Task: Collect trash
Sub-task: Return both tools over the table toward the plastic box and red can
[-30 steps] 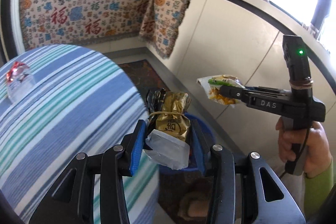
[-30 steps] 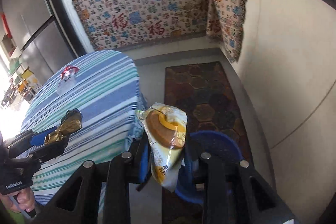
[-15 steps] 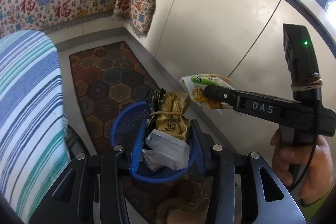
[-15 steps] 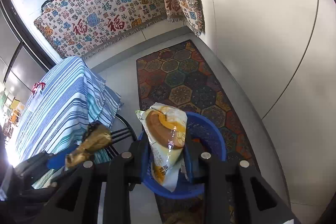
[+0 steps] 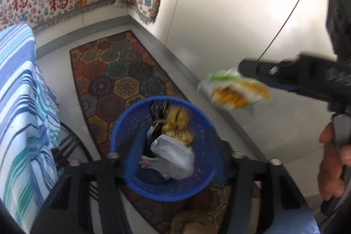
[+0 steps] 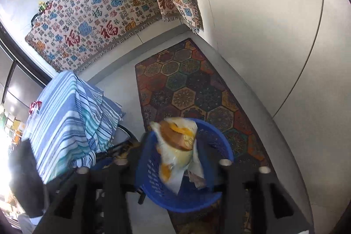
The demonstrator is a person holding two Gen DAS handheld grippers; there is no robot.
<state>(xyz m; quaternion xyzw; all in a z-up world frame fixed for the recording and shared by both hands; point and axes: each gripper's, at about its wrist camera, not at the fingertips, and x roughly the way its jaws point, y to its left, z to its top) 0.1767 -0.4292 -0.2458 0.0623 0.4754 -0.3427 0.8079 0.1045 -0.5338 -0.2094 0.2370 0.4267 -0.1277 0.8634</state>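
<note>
A blue plastic trash basket (image 5: 204, 185) stands on the floor below both grippers; it also shows in the right wrist view (image 6: 221, 142). My left gripper (image 5: 173, 146) has its jaws spread wide, and the gold and grey snack wrapper (image 5: 175, 144) sits between them over the basket, blurred. My right gripper (image 6: 175, 146) has its jaws spread too, with the yellow and white snack bag (image 6: 177, 146) between them above the basket. From the left wrist view the same bag (image 5: 232, 89) hangs at the right gripper's tip, to the right of the basket.
A table with a blue striped cloth (image 5: 19, 89) stands close on the left, with dark chair legs (image 5: 65, 146) under it. A patterned rug (image 6: 193, 89) lies under the basket. White cabinet doors (image 5: 241, 14) run along the right. A red pack (image 6: 35, 105) lies on the table.
Both grippers moved from the table edge to above the basket and tilted down. Both sets of jaws have spread apart, and the wrapper and the bag look loosened.
</note>
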